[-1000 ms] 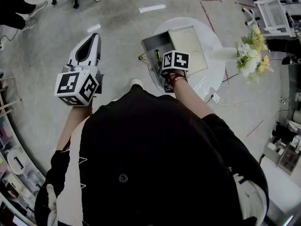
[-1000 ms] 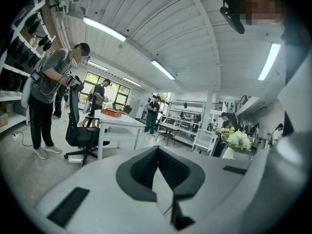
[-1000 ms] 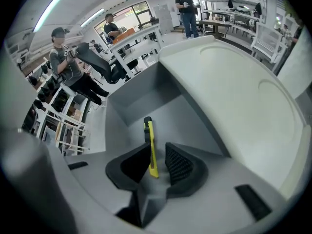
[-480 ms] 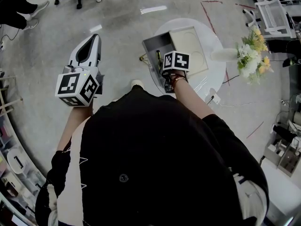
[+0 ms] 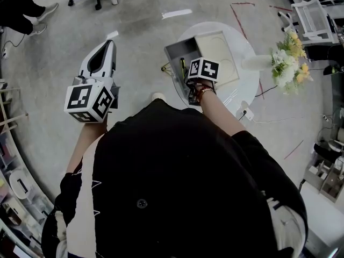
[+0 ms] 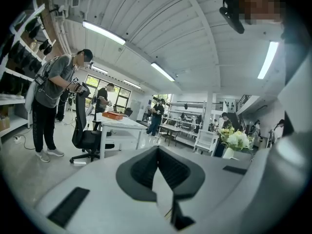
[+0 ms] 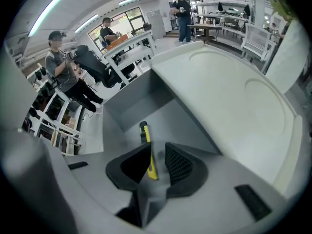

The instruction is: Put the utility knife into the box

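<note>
Little shifted: right hand-held gripper spread astride utility knife in box (left hand-held gripper closed).

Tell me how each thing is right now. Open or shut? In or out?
left gripper: shut, empty.
right gripper: open, down in the box, one jaw on each side of the knife.
utility knife: lying inside the box, blade not showing.
box: open.
lid: swung back beside the box.
flowers: standing in a white vase.
</note>
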Motion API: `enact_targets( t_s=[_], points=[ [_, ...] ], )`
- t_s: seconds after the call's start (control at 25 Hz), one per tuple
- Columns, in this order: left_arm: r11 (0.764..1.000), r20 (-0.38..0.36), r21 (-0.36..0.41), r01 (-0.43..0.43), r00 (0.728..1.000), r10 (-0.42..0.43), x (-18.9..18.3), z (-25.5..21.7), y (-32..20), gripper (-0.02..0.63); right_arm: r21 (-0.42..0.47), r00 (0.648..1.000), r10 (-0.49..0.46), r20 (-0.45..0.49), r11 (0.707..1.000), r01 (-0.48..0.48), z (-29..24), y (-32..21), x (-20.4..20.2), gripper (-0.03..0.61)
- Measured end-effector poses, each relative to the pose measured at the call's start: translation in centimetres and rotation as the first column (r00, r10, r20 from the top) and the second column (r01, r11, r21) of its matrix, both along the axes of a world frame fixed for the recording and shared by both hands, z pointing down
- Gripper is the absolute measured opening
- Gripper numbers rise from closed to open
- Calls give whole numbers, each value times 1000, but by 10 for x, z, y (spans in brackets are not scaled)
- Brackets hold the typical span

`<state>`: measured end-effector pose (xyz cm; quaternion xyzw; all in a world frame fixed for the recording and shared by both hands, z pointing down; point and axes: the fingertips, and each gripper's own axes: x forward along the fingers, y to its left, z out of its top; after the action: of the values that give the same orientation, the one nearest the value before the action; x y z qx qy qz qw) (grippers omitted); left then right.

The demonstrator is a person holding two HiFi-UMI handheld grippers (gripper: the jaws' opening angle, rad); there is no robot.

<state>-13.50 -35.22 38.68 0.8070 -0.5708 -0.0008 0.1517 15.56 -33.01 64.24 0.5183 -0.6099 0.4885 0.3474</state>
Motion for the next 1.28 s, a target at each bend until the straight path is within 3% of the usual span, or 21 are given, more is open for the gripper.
enact_targets(
  t_s=[0.2,0.4,0.48,0.6,0.72,1.0,1.28],
  points=[
    [1000,1,11,-23,1000,23,-2,-6,5,11,29,996,90,-4,996,-89,-11,0,4,95],
    [998,-3,14,-63,998,63,-1,-9,12,11,74,982,181,61,980,-185,-28,7,2,97],
    [997,-11,15,-81,997,82,3,-9,15,11,100,970,227,85,967,-235,-38,9,5,95],
    [993,-26,30,-113,993,114,8,-12,20,11,137,945,311,102,936,-323,-53,12,12,6],
    [987,-25,48,-155,987,156,17,-17,23,11,174,919,363,155,905,-387,-72,16,14,5],
    [962,-34,82,-261,964,264,37,-39,33,11,296,884,376,277,842,-451,-135,22,10,5],
    [938,-30,97,-332,941,336,49,-59,48,11,435,886,307,348,784,-442,-193,33,-6,5]
  ],
)
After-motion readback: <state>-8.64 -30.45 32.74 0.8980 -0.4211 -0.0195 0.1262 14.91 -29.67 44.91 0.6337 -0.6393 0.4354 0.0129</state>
